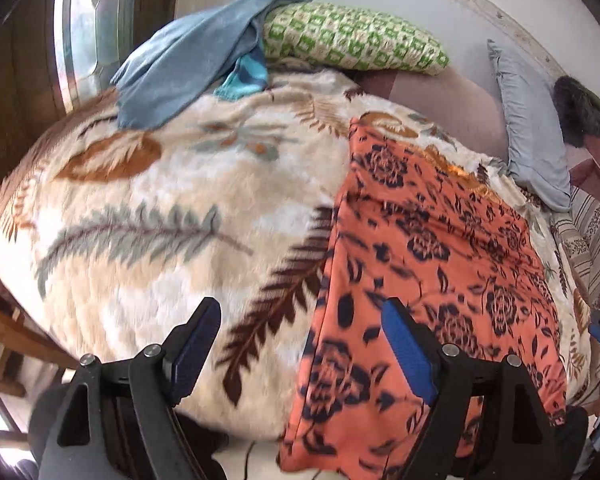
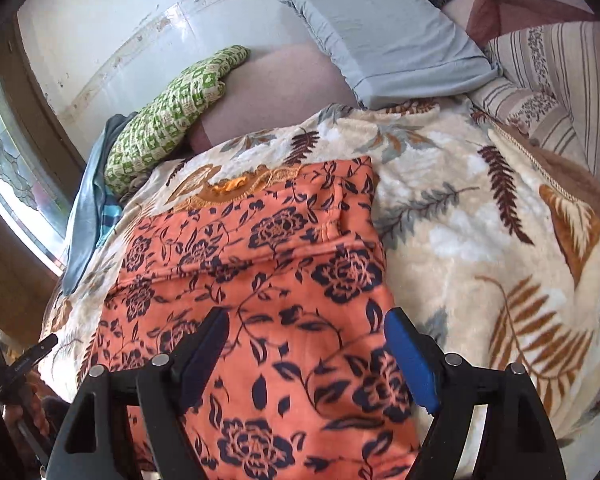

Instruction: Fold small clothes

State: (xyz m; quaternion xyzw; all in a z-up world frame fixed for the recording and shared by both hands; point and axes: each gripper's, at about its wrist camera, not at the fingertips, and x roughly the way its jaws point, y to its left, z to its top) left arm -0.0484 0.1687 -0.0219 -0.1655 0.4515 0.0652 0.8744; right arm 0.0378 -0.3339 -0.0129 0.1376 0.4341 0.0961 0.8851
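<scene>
An orange flowered garment (image 2: 260,280) is spread lengthwise at mid-frame on a blanketed bed (image 2: 480,240), seemingly partly folded. Both claws, left claw (image 1: 300,352) and right claw (image 2: 306,356), are held apart, empty; further folds appear left.

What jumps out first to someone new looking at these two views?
The orange floral garment dominates, spread flat along a cream leaf-print blanket on the bed. Behind it, by the wall, lie a green checked pillow and a blue cloth. Both tools, left tool and right tool, hang open above the garment, holding nothing.
</scene>
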